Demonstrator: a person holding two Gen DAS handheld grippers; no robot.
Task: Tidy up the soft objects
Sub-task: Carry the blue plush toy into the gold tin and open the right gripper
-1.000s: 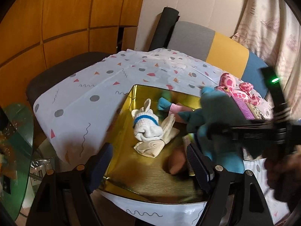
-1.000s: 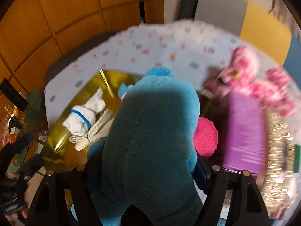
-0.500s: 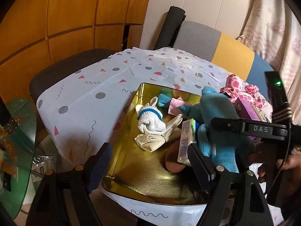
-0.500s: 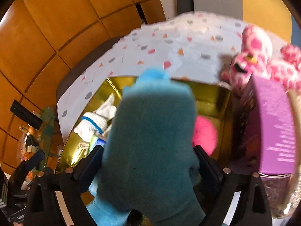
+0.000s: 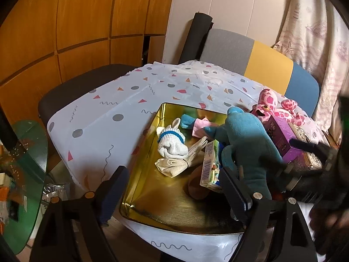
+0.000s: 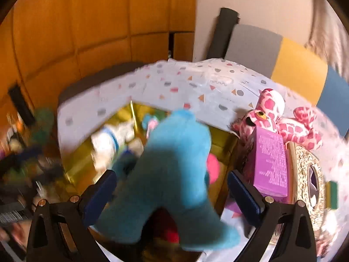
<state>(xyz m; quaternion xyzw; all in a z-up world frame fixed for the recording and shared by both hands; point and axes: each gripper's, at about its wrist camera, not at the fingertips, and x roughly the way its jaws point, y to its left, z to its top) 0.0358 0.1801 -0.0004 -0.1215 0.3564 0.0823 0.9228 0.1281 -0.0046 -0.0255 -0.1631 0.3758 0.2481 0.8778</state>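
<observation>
Blue plush toy, seen at the frame's centre between the spread, released jaws of the right gripper above the gold tray, could be tipped onto the tablecloth if snagged; the left gripper, empty, is opening.

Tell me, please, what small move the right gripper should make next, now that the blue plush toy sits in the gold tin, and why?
Probably draw the right gripper back and up, clear of the blue plush toy. Its pads stand wide on either side of the toy without pressing it, and the toy already rests in the gold tin. The pink spotted plush lies outside the tin, likely next.
</observation>
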